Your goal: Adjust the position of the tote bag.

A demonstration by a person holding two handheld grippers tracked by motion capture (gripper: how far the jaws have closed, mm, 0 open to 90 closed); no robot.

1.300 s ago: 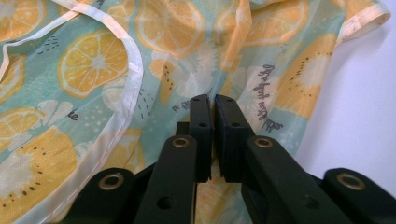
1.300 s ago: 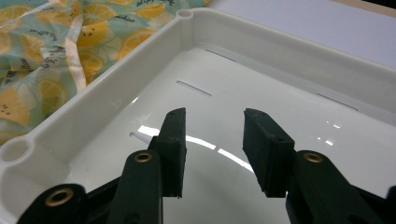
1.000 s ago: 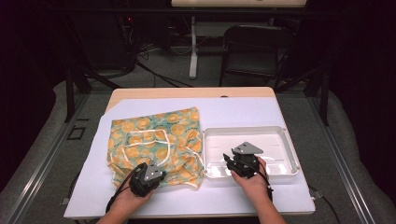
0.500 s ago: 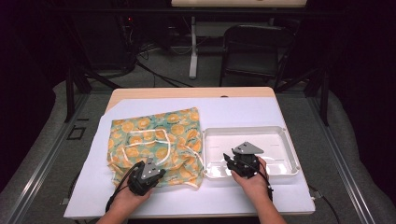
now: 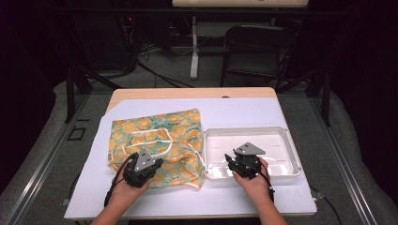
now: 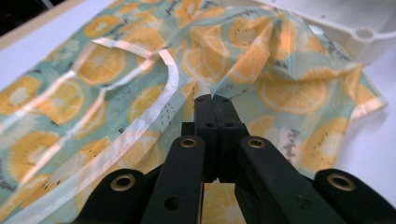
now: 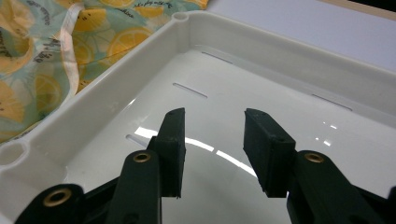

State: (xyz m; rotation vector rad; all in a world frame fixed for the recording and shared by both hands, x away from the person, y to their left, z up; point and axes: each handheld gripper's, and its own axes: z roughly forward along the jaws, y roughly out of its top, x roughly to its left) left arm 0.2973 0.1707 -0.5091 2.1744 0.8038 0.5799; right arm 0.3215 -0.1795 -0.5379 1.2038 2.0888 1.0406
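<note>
Dark room and chairs lay beyond the white-covered counter [image 5: 263, 112], where a white tray [image 5: 286, 140] served as the landmark. Just left of the tray, touching its near corner, lay the orange-print cloth bag [image 5: 155, 140]. Since a second before, the bag's near edge had drawn up under the left claw [image 6: 212, 98], which was clamped tight on a fold, so a lift looked begun. The right claw [image 7: 212, 126] hung over the tray's floor, jaws wide and holding nothing.

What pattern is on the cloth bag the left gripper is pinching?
Orange and yellow citrus slices on pale teal, with pale handles; the bag shows best in the left gripper view.
</note>
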